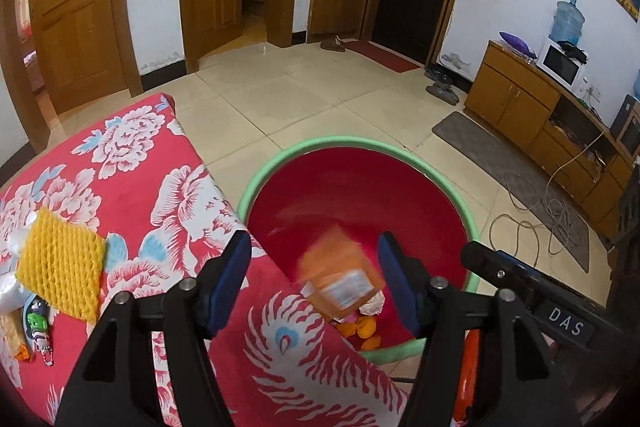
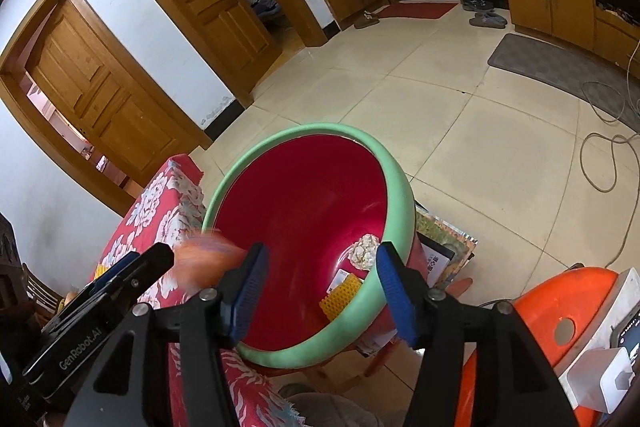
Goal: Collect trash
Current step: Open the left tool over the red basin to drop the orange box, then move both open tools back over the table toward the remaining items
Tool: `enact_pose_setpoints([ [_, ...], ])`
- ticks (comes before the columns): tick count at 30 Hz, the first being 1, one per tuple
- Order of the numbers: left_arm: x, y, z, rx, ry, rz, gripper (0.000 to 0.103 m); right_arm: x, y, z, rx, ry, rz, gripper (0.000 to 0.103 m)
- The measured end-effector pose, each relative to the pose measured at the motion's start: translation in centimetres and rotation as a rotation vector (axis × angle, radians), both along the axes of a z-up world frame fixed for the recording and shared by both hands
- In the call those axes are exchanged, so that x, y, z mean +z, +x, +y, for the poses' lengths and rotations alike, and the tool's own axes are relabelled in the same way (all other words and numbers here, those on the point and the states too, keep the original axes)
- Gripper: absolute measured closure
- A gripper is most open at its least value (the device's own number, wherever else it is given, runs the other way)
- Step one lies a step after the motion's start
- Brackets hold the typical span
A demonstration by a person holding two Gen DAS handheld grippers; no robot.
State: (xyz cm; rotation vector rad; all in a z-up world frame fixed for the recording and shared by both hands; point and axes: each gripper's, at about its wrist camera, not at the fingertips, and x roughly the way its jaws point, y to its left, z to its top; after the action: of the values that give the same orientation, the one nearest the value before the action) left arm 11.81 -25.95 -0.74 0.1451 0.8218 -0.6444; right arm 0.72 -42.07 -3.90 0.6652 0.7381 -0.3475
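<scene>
A red basin with a green rim (image 1: 276, 163) stands beside the table; it also shows in the right wrist view (image 2: 400, 187). My left gripper (image 1: 314, 281) is open above its near edge. A blurred orange wrapper (image 1: 340, 275) is in the air between the left fingers, free of both, over the basin; it shows as an orange blur (image 2: 204, 259) in the right wrist view. Orange peels (image 1: 366, 331) and crumpled paper (image 2: 362, 251) lie in the basin with a yellow foam net (image 2: 340, 295). My right gripper (image 2: 320, 291) is open and empty over the basin's near rim.
The table has a red floral cloth (image 1: 192, 211). On it lie a yellow foam net (image 1: 60, 267), a white plastic bag (image 1: 10, 291) and small wrappers (image 1: 38, 327). An orange stool (image 2: 560, 303) stands at right. Cables (image 2: 608, 155) lie on the tiled floor.
</scene>
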Motion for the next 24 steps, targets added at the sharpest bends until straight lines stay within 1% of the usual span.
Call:
enact_pose_setpoints([
  [6,0.5,0.1,1.3,0.037,-0.014,0.014,0.038,0.4,-0.1,0.1,0.006,-0.005,-0.007,0.043],
  [9,0.9,0.0,2.3,0.066,-0.012,0.009,0.038,0.7,-0.3,0.6,0.011,-0.014,-0.014,0.04],
  [11,1.4,-0.4,3.2,0.096,-0.01,-0.008,0.038,1.0,-0.4,1.1,0.015,-0.024,-0.013,0.038],
  [13,1.8,-0.8,4.0,0.115,-0.006,-0.023,0.038,1.4,-0.5,1.7,0.021,-0.037,-0.013,0.034],
  [18,2.6,-1.5,6.5,0.161,-0.008,-0.04,0.038,2.2,-0.7,3.3,0.047,-0.048,-0.015,0.029],
  [21,3.0,-1.9,8.2,0.205,-0.005,-0.046,0.034,2.9,-0.9,4.3,0.069,-0.058,-0.022,0.027],
  [22,3.2,-1.9,8.7,0.216,-0.007,-0.049,0.034,3.1,-0.8,4.6,0.077,-0.061,-0.024,0.024],
  [24,3.4,-2.0,10.1,0.239,-0.01,-0.049,0.034,3.6,-0.9,5.5,0.097,-0.072,-0.034,0.023],
])
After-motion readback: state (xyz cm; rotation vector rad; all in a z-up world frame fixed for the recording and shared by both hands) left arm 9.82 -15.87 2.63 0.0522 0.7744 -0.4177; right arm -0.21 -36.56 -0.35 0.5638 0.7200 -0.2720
